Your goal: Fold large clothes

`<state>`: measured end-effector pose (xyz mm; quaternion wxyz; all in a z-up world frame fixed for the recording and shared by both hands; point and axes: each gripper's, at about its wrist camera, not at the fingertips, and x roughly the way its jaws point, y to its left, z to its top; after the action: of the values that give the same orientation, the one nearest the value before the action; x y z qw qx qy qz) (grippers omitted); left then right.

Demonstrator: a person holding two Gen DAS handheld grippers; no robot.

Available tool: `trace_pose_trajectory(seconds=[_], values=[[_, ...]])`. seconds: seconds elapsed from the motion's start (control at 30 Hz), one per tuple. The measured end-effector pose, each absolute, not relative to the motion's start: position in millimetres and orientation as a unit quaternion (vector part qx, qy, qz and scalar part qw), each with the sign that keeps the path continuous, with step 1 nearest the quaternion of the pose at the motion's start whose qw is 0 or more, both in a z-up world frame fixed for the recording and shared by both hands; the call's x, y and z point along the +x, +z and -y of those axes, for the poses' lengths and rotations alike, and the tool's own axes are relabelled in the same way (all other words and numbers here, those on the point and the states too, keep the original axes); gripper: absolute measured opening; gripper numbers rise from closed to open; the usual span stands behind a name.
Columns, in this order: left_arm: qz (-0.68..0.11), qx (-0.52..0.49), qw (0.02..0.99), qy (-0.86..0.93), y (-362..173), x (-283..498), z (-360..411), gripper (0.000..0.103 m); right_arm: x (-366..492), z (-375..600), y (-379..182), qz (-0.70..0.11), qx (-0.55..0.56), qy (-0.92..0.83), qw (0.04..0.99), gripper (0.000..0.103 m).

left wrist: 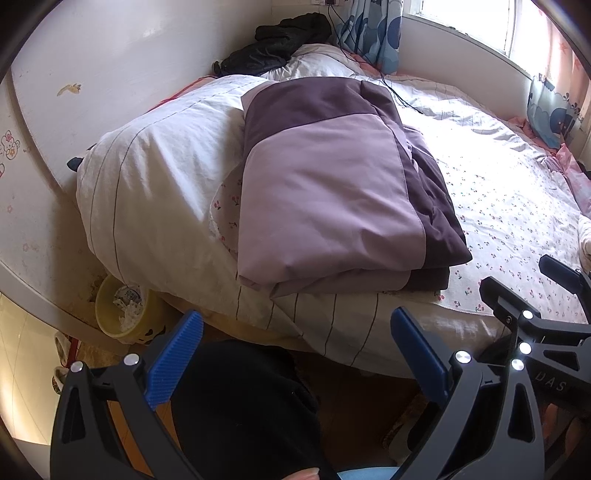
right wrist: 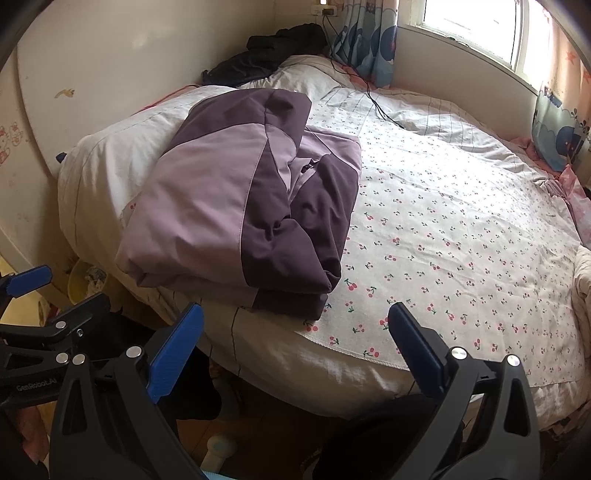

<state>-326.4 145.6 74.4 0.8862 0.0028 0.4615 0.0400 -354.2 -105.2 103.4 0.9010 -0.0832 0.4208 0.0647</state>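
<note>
- While held off the near edge of the bed [right wrist: 461,229], left gripper [left wrist: 295,354] spread wide, blue pads [left wrist: 173,365] well apart, pinching nothing.
- Right gripper [right wrist: 295,350] likewise spread wide, nothing between its pads [right wrist: 417,350], touching no cloth.
- Seen in the left wrist view at the right edge: black frame of the right gripper, just beside the left one.
- Folded purple jacket [right wrist: 243,206], in 2 tones of light and dark purple, lying on the near left part of the bed, partly atop a white striped quilt [left wrist: 147,177], apart from both grippers.
- Hard to make out: dark shape [left wrist: 243,406] below the left gripper, cut off by the lower frame; cannot tell what it is.
- Cut off at the far right: pink cloth [right wrist: 576,195] and a white bundle [right wrist: 583,280].
- Cherry-print sheet [right wrist: 443,258] covering the bed, a black cable [right wrist: 376,103] trailing across its far part.
- Far corner: black garment [left wrist: 280,40] heaped by a pillow [right wrist: 310,74], blue patterned curtain [left wrist: 376,33], bright window [right wrist: 472,26].
- Near left on the floor: yellow bin [left wrist: 118,310] with crumpled paper, against a stained white wall [left wrist: 110,74].
</note>
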Motion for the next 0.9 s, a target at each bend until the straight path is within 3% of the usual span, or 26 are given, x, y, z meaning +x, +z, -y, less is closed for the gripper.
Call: trace_pose_trajectory(seconds=[0.9], values=[[-0.452,0.004,0.891,0.052,76.3,-328.4,-146.9,0.097,-354.0,105.1,102.0,-0.420,-0.083,0.063,0.901,0.096]])
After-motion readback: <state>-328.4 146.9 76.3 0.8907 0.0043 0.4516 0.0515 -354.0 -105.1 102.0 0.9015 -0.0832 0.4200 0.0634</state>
